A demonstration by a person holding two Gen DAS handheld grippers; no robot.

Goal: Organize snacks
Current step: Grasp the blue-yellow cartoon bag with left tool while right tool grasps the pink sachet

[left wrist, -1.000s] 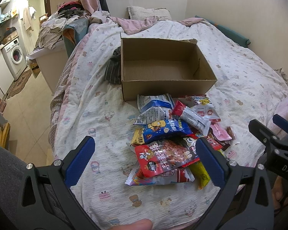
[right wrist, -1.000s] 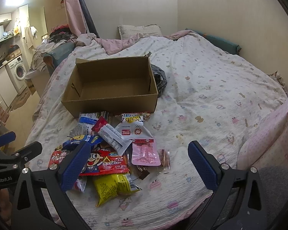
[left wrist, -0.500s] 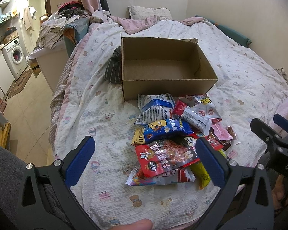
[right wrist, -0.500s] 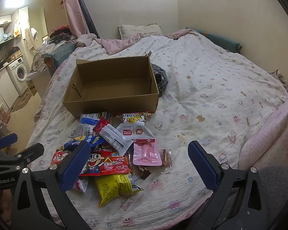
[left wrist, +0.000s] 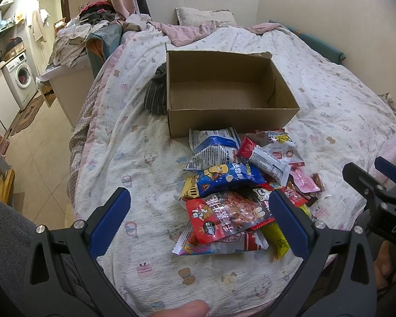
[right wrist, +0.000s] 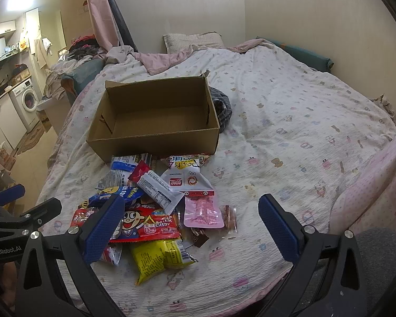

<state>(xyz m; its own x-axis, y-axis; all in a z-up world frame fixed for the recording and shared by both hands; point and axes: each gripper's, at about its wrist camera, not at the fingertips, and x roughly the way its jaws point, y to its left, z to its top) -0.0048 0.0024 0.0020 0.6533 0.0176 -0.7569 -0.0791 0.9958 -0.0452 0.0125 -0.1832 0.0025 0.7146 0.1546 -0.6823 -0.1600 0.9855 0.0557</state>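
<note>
The snack pile lay on the bed, its far edge touching the near wall of the open cardboard box, which sat at twelve o'clock from the pile. The left gripper hung over the bed's near edge, its jaws spread wide and holding nothing; its right finger overlapped the pile's red packet in view. The right gripper was likewise wide open and empty, with the yellow packet and pink sachet showing between its fingers. A dark striped cloth lay bunched against the box's side, at nine o'clock from it in the left wrist view. A pillow and a rumpled pink blanket lay beyond the box at the head of the bed. A washing machine stood far off at ten o'clock.
</note>
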